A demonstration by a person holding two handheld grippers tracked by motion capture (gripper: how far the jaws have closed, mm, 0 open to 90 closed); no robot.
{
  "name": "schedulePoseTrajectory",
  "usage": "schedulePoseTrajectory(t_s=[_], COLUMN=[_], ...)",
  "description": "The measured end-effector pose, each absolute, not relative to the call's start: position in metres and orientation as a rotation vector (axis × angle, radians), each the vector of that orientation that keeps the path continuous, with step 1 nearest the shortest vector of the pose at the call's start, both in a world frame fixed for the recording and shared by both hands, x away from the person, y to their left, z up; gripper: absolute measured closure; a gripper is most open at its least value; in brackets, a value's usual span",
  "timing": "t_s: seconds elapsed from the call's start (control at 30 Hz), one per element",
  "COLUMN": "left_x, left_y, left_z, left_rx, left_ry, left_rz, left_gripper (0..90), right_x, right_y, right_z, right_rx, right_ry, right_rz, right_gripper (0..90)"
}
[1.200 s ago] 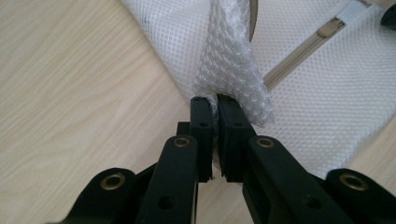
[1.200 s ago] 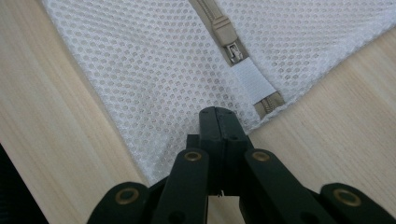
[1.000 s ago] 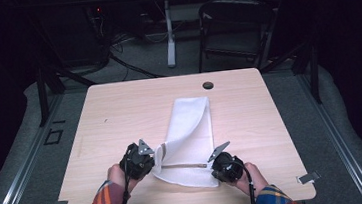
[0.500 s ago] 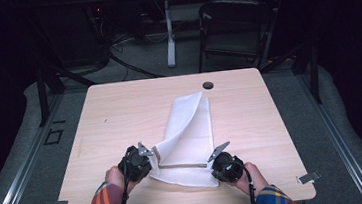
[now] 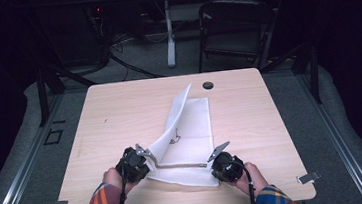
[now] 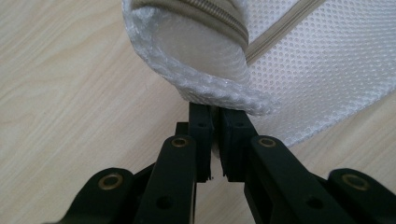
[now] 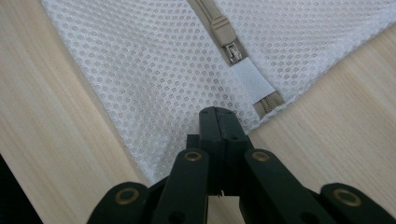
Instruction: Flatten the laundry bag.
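A white mesh bag (image 5: 191, 126) with a beige zipper (image 5: 180, 166) along its near edge lies on the wooden table (image 5: 120, 118). My left gripper (image 5: 148, 160) is shut on the bag's near left corner and holds it up, so the left edge stands off the table in a tall flap. In the left gripper view the jaws (image 6: 215, 109) pinch the rolled mesh hem (image 6: 210, 88). My right gripper (image 5: 212, 168) is shut on the near right corner. The right gripper view has its jaws (image 7: 218, 114) clamped on the mesh (image 7: 154, 70) beside the zipper pull (image 7: 231, 49).
A round cable hole (image 5: 208, 85) sits near the table's far edge, just beyond the bag. A dark chair (image 5: 234, 26) and a stand with cables are on the floor behind the table. Bare tabletop lies left and right of the bag.
The bag's left edge has risen from lying flat into a standing flap, its far corner now pointing up. The left gripper shifted slightly; the right one stayed put.
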State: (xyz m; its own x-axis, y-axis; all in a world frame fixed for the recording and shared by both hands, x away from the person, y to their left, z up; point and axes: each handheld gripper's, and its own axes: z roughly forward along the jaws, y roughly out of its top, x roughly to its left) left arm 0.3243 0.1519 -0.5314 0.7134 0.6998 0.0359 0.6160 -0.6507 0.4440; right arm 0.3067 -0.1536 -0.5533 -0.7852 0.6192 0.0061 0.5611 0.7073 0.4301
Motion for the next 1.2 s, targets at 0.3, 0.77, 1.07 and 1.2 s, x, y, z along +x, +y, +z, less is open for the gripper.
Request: schedulePoseTrajectory(t_s=[0.3, 0.77, 1.07, 1.2], left_x=[0.3238, 0.3221, 0.3203, 0.3202], left_y=[0.1549, 0.1557, 0.1573, 0.1590], left_z=[-0.5325, -0.5331, -0.5323, -0.5327], left_rx=[2.524, 2.528, 2.531, 2.527], left_ry=[1.036, 1.023, 1.018, 1.020], left_rz=[0.264, 0.227, 0.203, 0.188], left_gripper=[83.4, 82.2, 80.3, 78.8], right_x=[0.3070, 0.3093, 0.3108, 0.3115], right_y=[-0.1536, -0.1553, -0.1568, -0.1576], right_z=[-0.5535, -0.5534, -0.5529, -0.5528], right_rx=[0.973, 0.978, 0.984, 0.988], right_ry=[2.765, 2.746, 2.737, 2.737], right_rz=[0.635, 0.615, 0.596, 0.594], right_gripper=[90.0, 90.0, 90.0, 90.0])
